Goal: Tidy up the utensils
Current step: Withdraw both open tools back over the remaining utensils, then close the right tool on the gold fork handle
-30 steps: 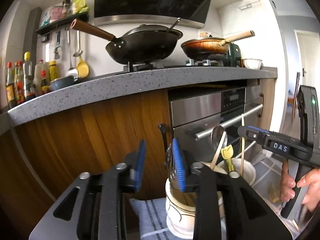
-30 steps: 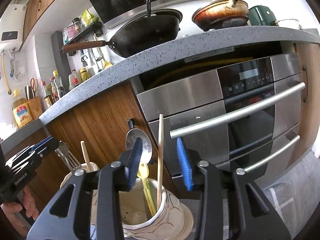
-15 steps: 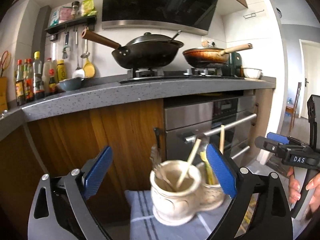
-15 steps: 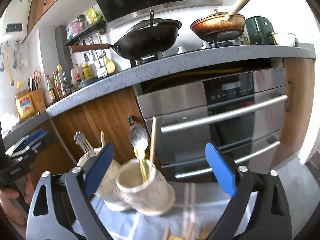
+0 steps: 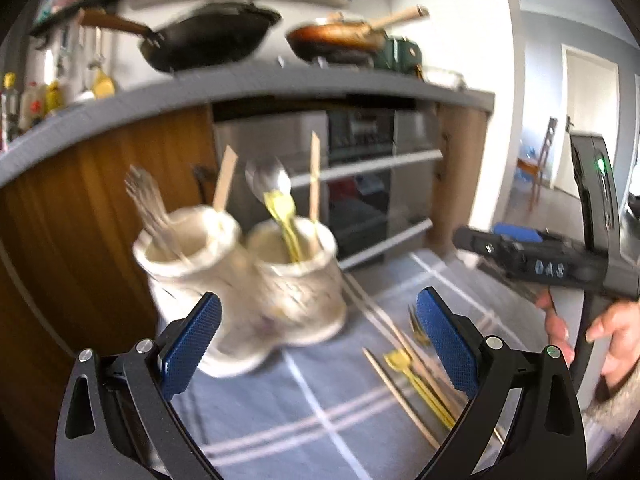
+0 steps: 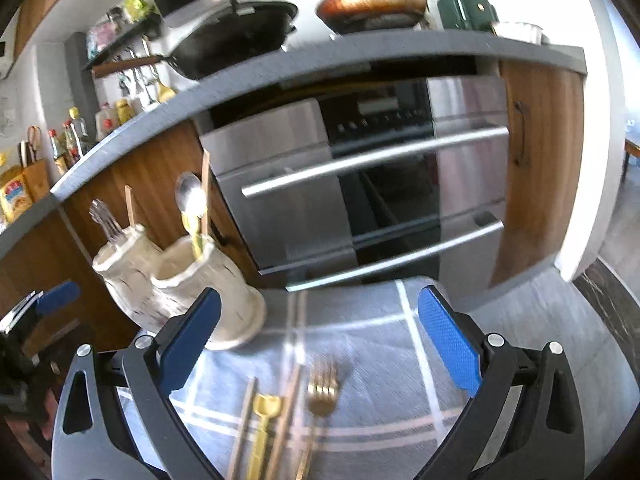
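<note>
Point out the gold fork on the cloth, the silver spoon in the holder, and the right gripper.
gold fork (image 6: 322, 390), right wrist view, on its tines.
silver spoon (image 6: 191, 197), right wrist view, on its bowl.
right gripper (image 6: 320, 344), right wrist view, midway between open fingertips.

Both holders (image 5: 244, 280) are motion-blurred; the fork (image 6: 320, 396) and chopsticks (image 6: 240, 428) run off the bottom edge, handles cut.

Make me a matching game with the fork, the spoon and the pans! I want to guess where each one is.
Things:
1. gold metal fork
2. shiny silver spoon
3. black wok with wooden handle
4. bunch of silver forks

Places:
A. up on the stove
B. standing in the right cream ceramic holder
C. standing in the left cream ceramic holder
D. lying on the grey striped cloth

Pairs: 1-D, 2-B, 3-A, 4-C
</note>
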Available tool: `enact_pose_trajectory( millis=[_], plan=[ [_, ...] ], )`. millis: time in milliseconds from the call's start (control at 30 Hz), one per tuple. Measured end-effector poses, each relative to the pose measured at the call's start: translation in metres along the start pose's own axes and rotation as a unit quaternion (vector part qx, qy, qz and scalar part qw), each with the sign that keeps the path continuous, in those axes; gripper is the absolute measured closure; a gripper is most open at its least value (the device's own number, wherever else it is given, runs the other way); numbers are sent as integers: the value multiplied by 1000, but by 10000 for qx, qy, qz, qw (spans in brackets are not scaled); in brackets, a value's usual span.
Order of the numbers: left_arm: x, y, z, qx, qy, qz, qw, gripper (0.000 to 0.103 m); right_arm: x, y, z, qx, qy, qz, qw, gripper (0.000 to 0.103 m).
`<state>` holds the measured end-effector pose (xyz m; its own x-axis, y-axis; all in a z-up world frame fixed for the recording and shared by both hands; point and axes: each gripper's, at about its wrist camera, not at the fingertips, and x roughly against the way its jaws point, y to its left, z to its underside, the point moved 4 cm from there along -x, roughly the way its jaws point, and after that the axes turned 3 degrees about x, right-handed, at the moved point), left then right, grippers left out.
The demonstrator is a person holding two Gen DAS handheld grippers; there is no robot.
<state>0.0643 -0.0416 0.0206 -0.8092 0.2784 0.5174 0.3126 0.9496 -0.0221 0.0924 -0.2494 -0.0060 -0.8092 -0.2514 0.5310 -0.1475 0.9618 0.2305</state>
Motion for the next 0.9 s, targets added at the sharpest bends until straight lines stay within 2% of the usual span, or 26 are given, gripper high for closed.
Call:
enact_pose_trajectory(
  millis=[200,400,567,633,800,900],
  plan=[
    [-41,-17,39,31,711,352,9968,6,-18,-17,17,-48,315,112,9994,7],
    [-63,-20,59,-17,1053,437,9935,6,-34,-23,32,74,603,112,9981,16],
    [-77,-20,69,107,1347,685,9885,6,-42,-17,40,317,768,80,9965,28],
    [-81,-23,71,149,1411,773,9869,7,-46,-16,43,392,843,86,9956,39],
    [-85,-27,71,168,1458,821,9858,8,-55,-14,49,398,1051,-75,9936,55],
    [-87,-25,72,254,1483,823,9852,8,-59,-9,52,512,1135,-152,9921,61]
  ],
)
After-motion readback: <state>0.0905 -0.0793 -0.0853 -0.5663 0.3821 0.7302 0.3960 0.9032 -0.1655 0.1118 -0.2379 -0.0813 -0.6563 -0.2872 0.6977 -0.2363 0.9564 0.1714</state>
